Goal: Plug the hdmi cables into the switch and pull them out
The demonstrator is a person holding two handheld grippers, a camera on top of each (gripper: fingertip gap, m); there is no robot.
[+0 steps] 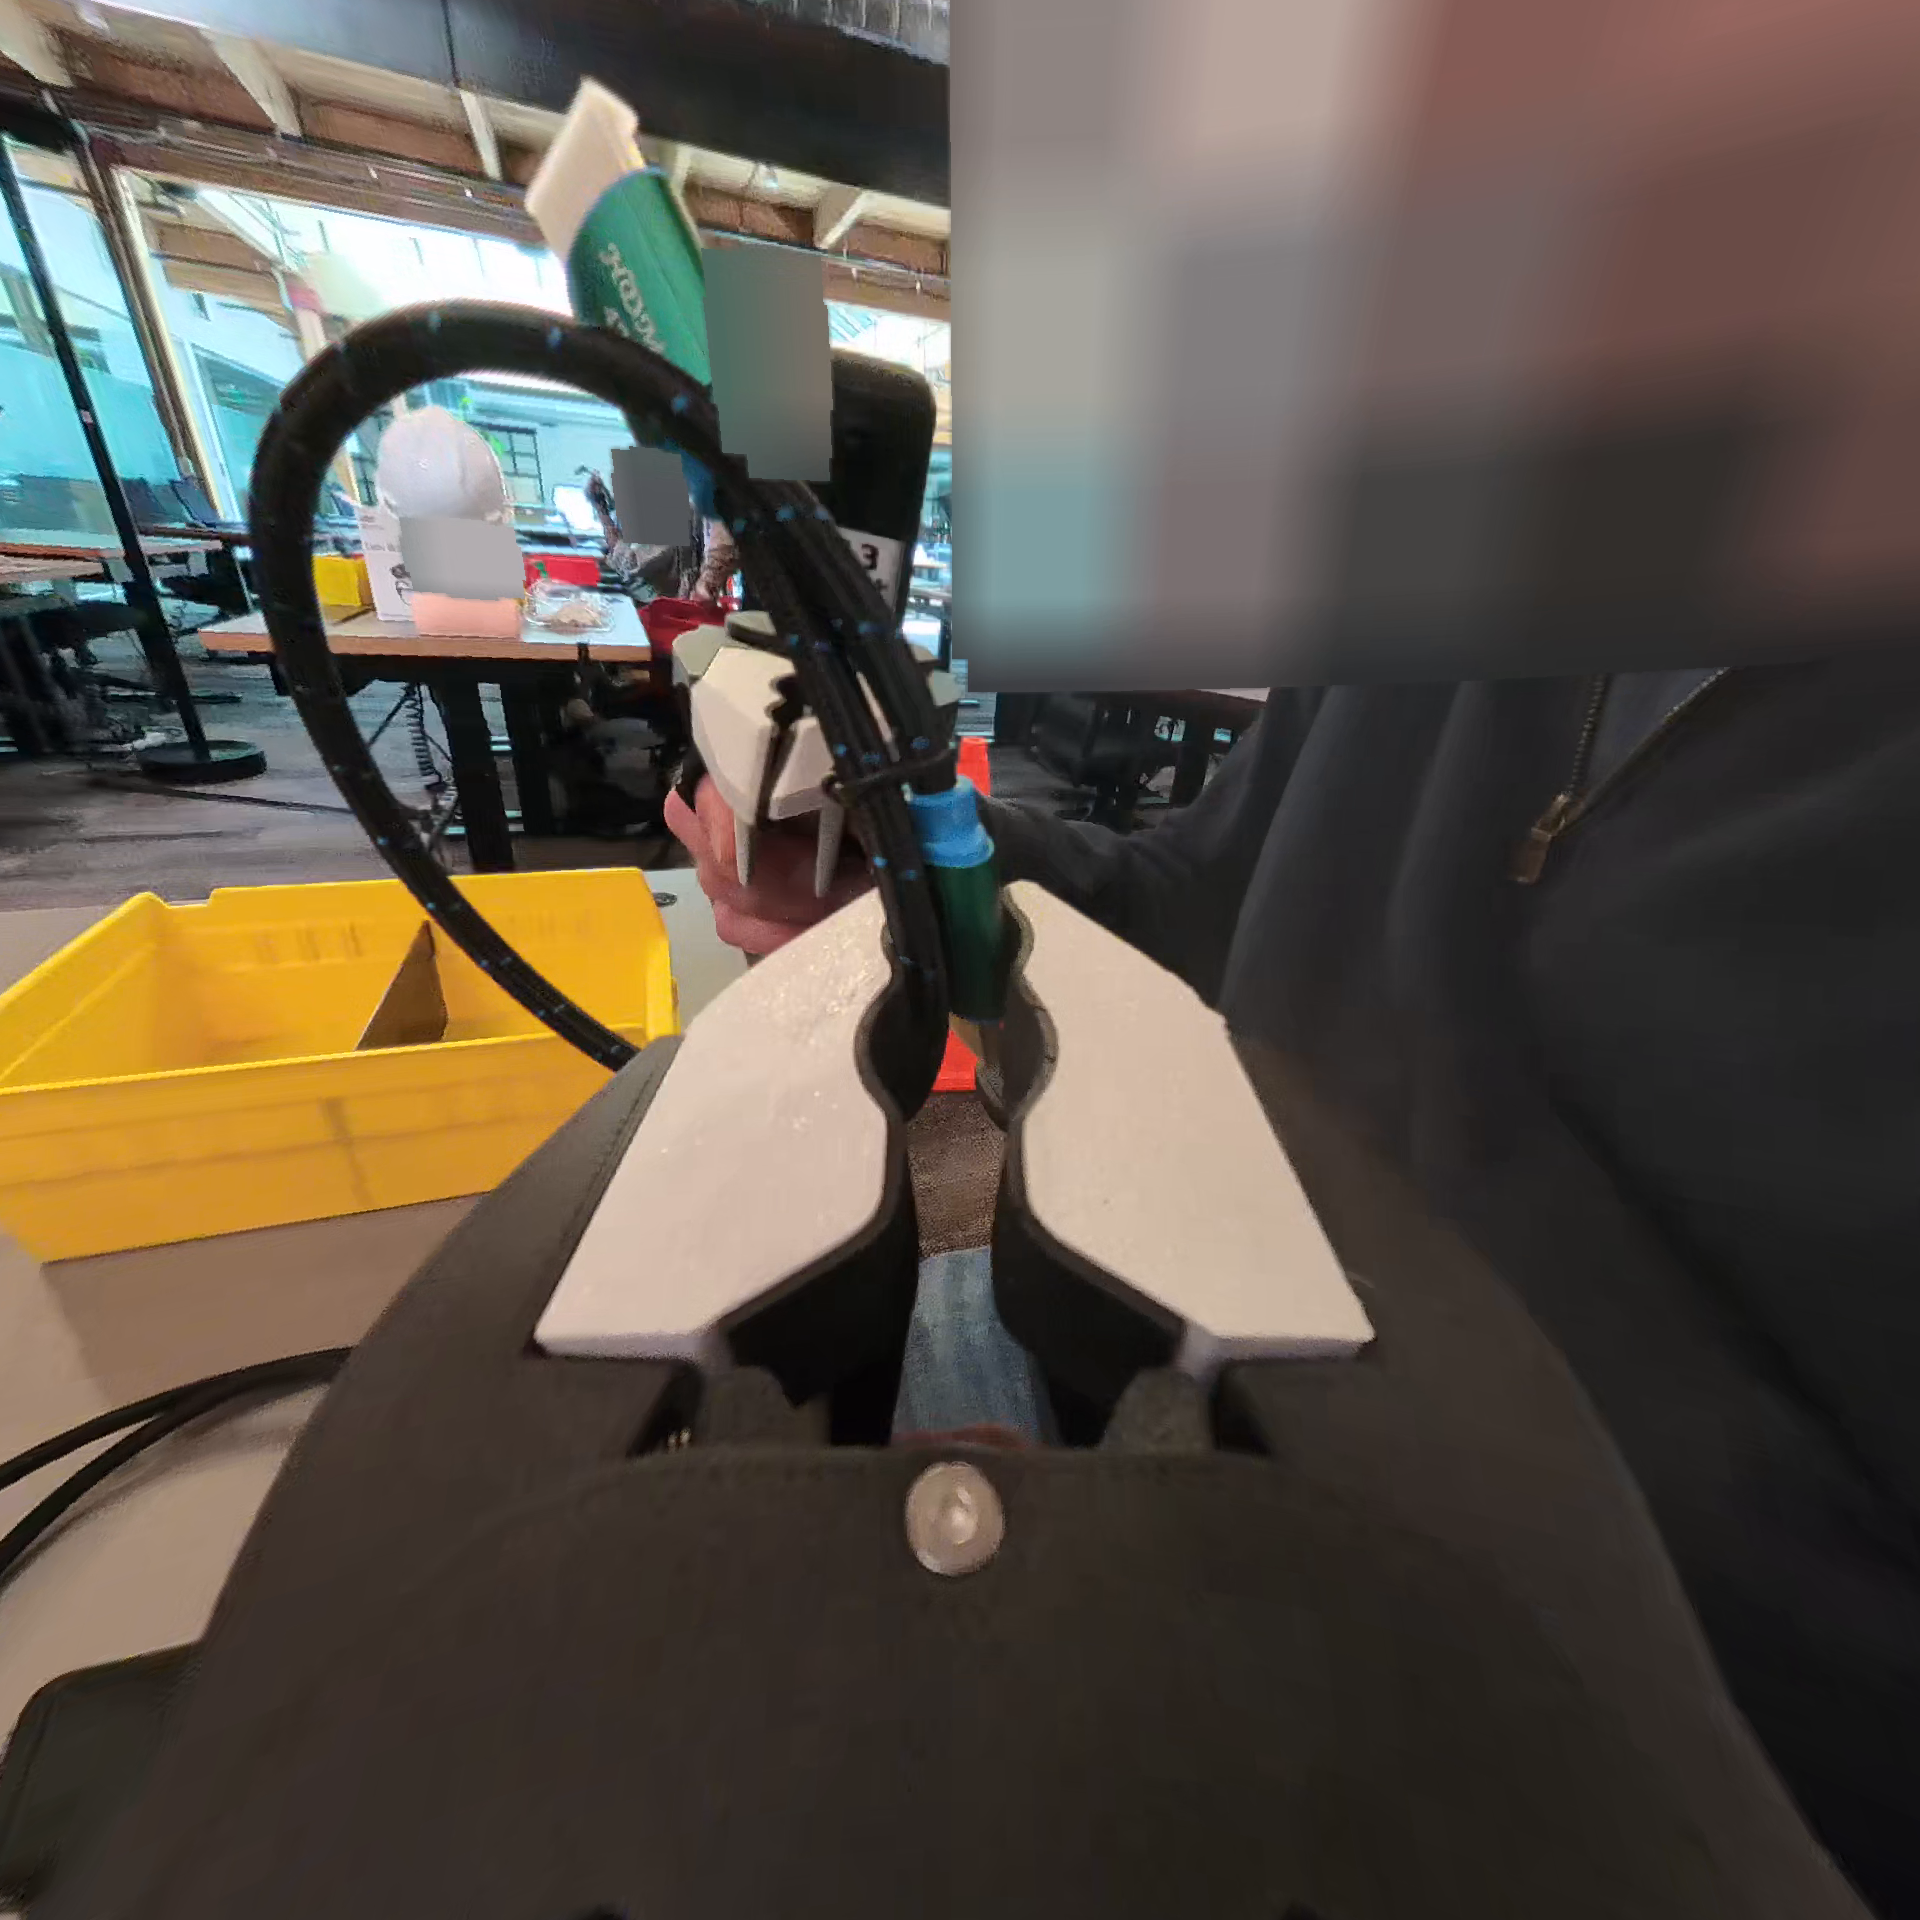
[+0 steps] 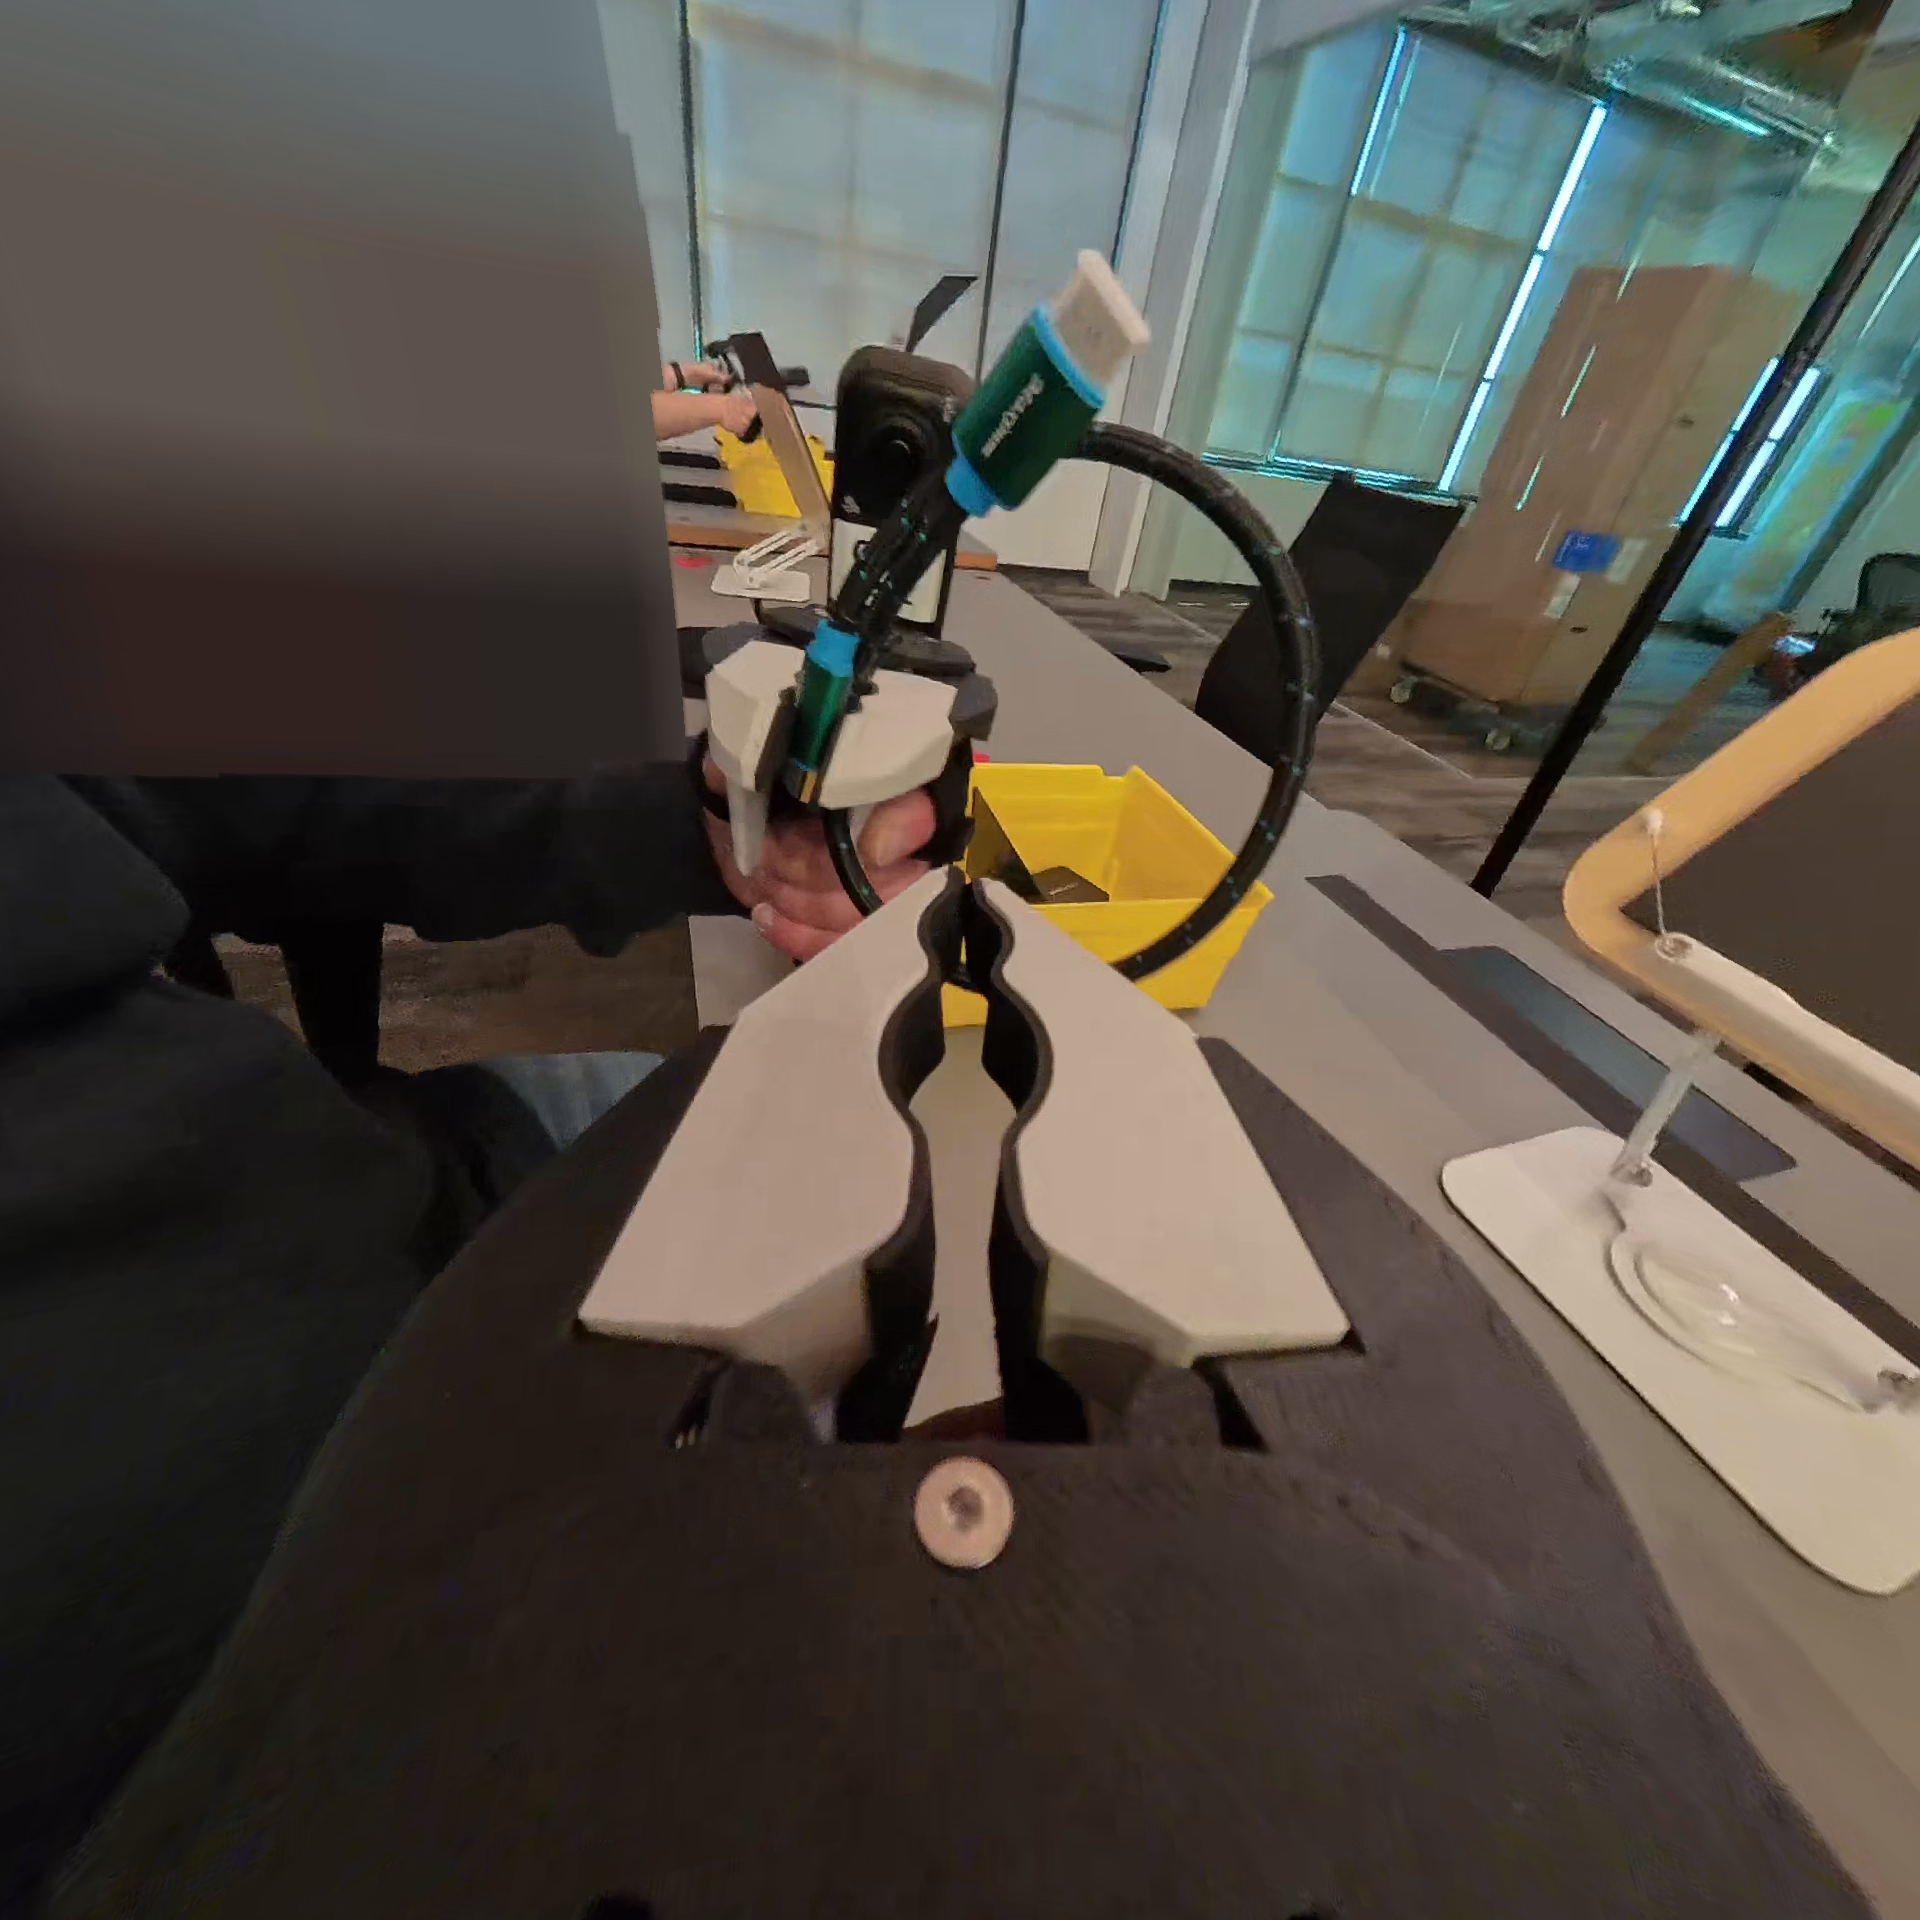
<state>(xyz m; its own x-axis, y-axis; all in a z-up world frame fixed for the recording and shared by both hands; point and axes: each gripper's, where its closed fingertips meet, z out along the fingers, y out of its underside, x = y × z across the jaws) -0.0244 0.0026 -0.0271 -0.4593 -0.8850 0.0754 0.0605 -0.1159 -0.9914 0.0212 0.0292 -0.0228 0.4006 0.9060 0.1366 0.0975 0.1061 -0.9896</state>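
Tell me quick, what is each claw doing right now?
Left gripper: shut on the green plug.
Right gripper: shut on the black cable.

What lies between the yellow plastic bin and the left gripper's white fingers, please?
The black braided HDMI cable curves down there, seen in the left wrist view.

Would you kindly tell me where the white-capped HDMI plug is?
In the right wrist view, the white-capped HDMI plug sticks up at upper centre, above the left tool, which grips the other green plug.
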